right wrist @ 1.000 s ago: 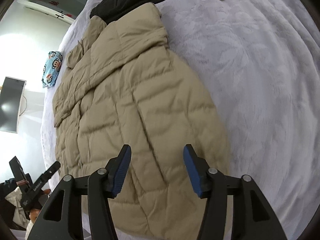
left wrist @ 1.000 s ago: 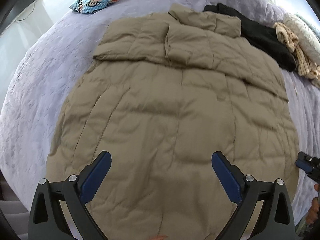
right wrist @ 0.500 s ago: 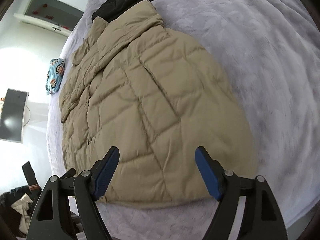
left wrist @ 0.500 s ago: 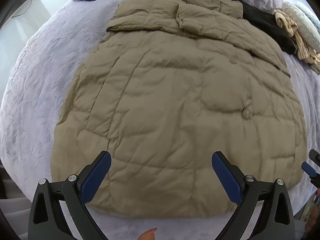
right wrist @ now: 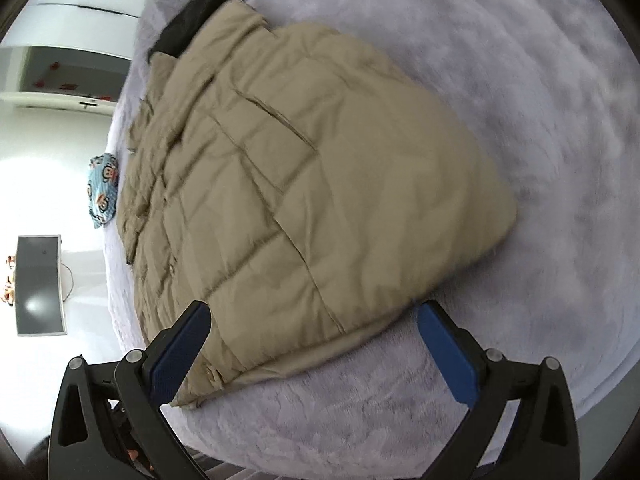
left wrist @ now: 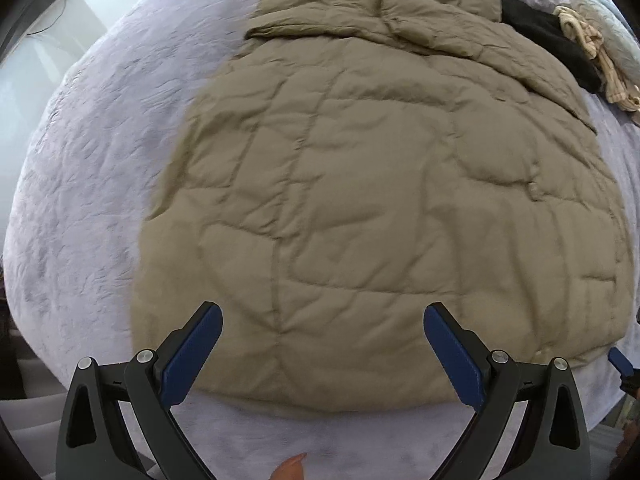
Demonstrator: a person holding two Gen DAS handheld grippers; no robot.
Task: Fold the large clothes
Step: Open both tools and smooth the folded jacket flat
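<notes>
A large khaki quilted puffer coat (left wrist: pixel 380 184) lies spread flat on a lavender plush bed (left wrist: pixel 88 168), sleeves folded across its far end. It also shows in the right wrist view (right wrist: pixel 304 200), hem toward me. My left gripper (left wrist: pixel 322 354) is open and empty, held above the coat's near hem. My right gripper (right wrist: pixel 312 354) is open and empty, above the coat's near corner at the bed's edge. A tip of the right gripper (left wrist: pixel 620 362) shows at the left wrist view's right edge.
A black garment (left wrist: pixel 552 36) and a beige knit item (left wrist: pixel 592 56) lie at the bed's far right. A blue monkey-print cloth (right wrist: pixel 103 190) lies at the far left. A monitor (right wrist: pixel 40 284) hangs on the wall beyond.
Both grippers have pulled back toward the near edge of the bed, so the coat's hem now shows. The right gripper's jaws have opened wider. The coat lies still.
</notes>
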